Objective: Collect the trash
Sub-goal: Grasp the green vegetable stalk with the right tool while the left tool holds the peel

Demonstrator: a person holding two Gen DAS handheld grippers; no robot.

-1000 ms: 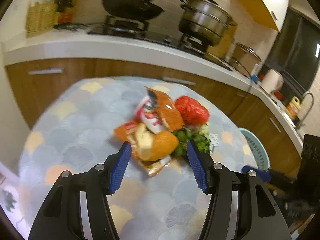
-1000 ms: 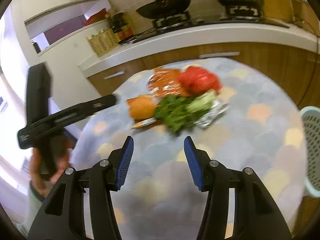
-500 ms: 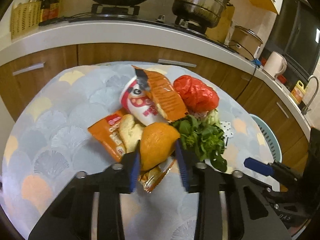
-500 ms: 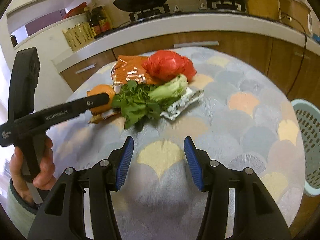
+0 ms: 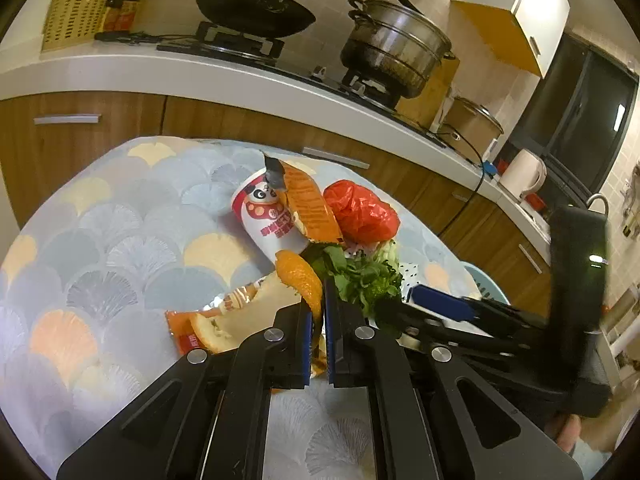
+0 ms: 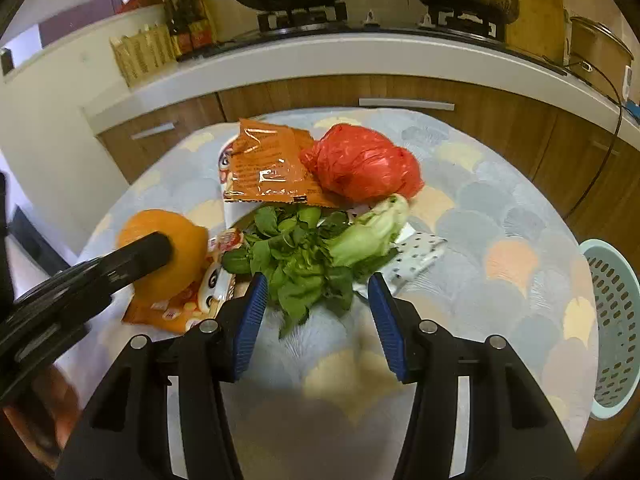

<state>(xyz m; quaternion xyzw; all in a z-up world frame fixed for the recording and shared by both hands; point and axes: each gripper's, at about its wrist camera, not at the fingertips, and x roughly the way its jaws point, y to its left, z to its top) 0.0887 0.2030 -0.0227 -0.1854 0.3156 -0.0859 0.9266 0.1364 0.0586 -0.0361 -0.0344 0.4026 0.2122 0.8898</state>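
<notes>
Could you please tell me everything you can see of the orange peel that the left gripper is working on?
The orange peel is a curved shell of rind, bright pebbled orange outside. The left gripper is shut on its lower edge, so it stands up between the blue pads. From the right wrist view it shows as a rounded dome at the left end of the trash pile, over a torn snack wrapper and beside the leafy greens.

No lettering can be read — the orange snack wrapper (image 6: 270,168) carries lines of dark print too small to make out, and the white cup (image 5: 268,216) shows a panda face above red characters that stay blurred; the small packets (image 6: 216,280) are likewise unreadable
</notes>
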